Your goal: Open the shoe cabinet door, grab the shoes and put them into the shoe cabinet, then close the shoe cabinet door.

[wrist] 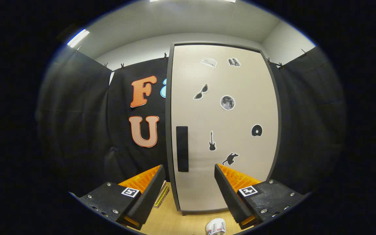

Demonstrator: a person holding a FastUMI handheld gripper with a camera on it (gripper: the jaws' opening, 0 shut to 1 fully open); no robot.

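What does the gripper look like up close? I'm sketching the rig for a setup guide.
The gripper has two wedge-shaped fingers with ridged inner pads, one on each side of the gap between them. Each sits on a flat, textured mount fixed with small round screws and carrying a square black-and-white marker tag. No cables or sleeve are visible.

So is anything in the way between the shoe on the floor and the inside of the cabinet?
Yes, the cabinet door is shut, closing off the inside. The shoe lies on the wooden floor in front of it, between the open fingers of the hand-held gripper, which hold nothing. The dark handle sits just beyond the fingers.
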